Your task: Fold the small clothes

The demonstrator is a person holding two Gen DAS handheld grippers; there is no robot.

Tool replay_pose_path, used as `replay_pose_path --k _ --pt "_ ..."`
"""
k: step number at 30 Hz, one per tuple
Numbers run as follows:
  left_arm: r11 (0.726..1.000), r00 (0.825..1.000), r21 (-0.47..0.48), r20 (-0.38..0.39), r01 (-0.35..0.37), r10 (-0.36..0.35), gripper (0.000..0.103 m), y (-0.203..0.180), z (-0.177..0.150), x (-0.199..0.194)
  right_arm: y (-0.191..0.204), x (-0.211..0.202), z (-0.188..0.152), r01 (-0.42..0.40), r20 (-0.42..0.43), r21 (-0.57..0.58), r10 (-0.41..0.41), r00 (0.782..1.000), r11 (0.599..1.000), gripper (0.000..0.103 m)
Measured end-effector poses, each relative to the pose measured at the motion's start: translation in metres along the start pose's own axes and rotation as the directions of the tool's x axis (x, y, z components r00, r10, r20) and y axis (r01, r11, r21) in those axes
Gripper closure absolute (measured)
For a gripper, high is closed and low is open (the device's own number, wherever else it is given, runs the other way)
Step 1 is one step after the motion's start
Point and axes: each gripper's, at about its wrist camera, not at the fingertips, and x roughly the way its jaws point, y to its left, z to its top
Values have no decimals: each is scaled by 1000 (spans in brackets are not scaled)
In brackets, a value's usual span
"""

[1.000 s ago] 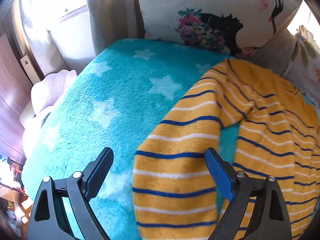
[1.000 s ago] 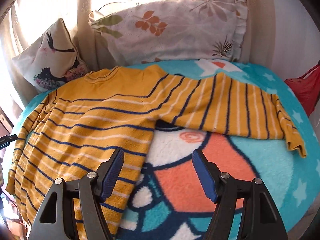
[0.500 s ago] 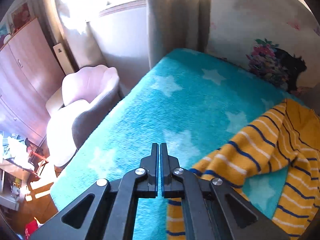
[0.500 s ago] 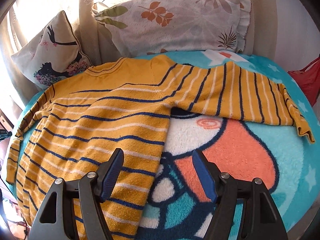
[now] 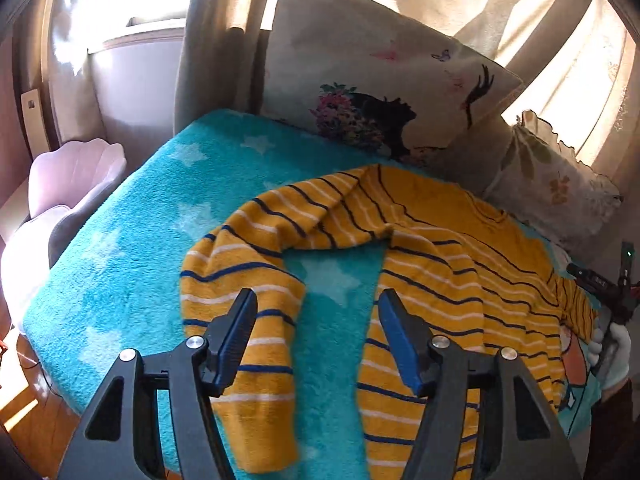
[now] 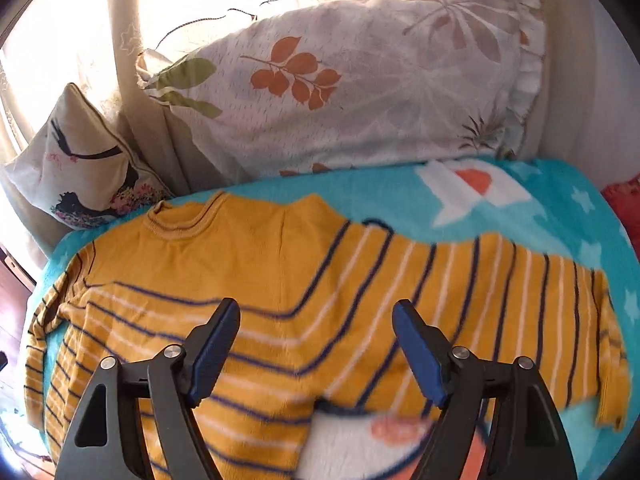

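A yellow striped sweater (image 6: 280, 280) lies spread on the turquoise blanket (image 5: 120, 260), collar toward the leaf-print pillow (image 6: 360, 88). Left tongs (image 5: 316, 336) and right tongs (image 6: 316, 344) hover above it, both jaws opening, gripping nothing.

Both tongs empty, pointing down

Left tongs (image 5: 316, 336) are opening, nothing between them. Right tongs (image 6: 316, 344) opening wide too. Gloved hand (image 5: 612, 350), probably the right one, at the frame edge.

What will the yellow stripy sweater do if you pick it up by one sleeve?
The sweater would probably flop and dangle; its sleeve already lies bent and rumpled. It looks soft and knitted, so it likely won't slip, and may drag on the fuzzy blanket.
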Motion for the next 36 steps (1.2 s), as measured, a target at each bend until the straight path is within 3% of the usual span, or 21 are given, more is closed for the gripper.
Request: replay_pose_path --k 4,6,7,8,10,11,13,14,17,18,20,21,24,26,28,29,32,34,36 --pt "999 999 32 -20 26 -25 39 -33 -11 14 6 66 43 46 -80 -63 -51 996 997 19" --pt "998 998 38 -42 44 -42 39 -42 -15 22 9 95 51 33 -139 -73 -43 989 997 19" --pt "998 998 43 -50 44 -42 39 -47 -17 24 12 106 53 17 -165 -82 -31 986 996 24" --pt "998 998 50 -53 37 -35 39 -50 -19 27 18 114 52 5 -195 -101 -25 980 995 35" --pt "998 999 65 -49 11 -8 39 -53 -21 32 33 116 52 41 -189 -184 -76 979 982 77" --pt "997 999 71 -46 -5 8 39 -54 -22 34 40 117 54 38 -201 -208 -80 976 977 91" --pt "997 998 73 -51 -22 26 39 -54 -23 39 51 118 63 118 -170 -266 -167 971 957 96" --pt "998 998 65 -59 -22 26 39 -53 -23 41 57 119 70 199 -121 -309 -246 962 930 98" --pt "999 997 32 -78 -24 26 39 -46 -23 47 61 128 94 337 -40 -336 -371 928 879 103" --pt "999 996 22 -81 -28 29 39 -44 -24 48 61 132 103 424 12 -340 -447 894 839 103" --pt "1000 996 4 -86 -30 31 39 -40 -26 47 50 139 121 475 15 -309 -495 869 824 103" --pt "1000 996 -1 -89 -31 31 39 -37 -28 47 44 142 129 462 -9 -287 -485 875 839 103" --pt "999 995 -9 -92 -39 38 39 -30 -33 43 27 126 128 259 -90 -169 -276 957 951 100" --pt "999 995 -18 -93 -43 41 39 -25 -36 41 16 105 114 84 -146 -71 -94 985 994 82" --pt "999 994 -31 -99 -44 41 36 -19 -39 41 2 79 89 -55 -155 22 58 986 998 46" --pt "999 994 -35 -102 -41 37 36 -17 -41 41 -4 68 75 -73 -156 40 79 985 997 44" --pt "999 993 -34 -113 -25 21 36 -18 -45 46 -10 51 51 -33 -129 -27 29 991 999 41" --pt "999 992 -34 -123 -13 9 36 -22 -47 49 1 54 46 42 -106 -135 -57 993 990 28" --pt "999 992 -34 -127 7 -11 36 -27 -50 48 11 70 43 60 -136 -187 -86 987 980 25"
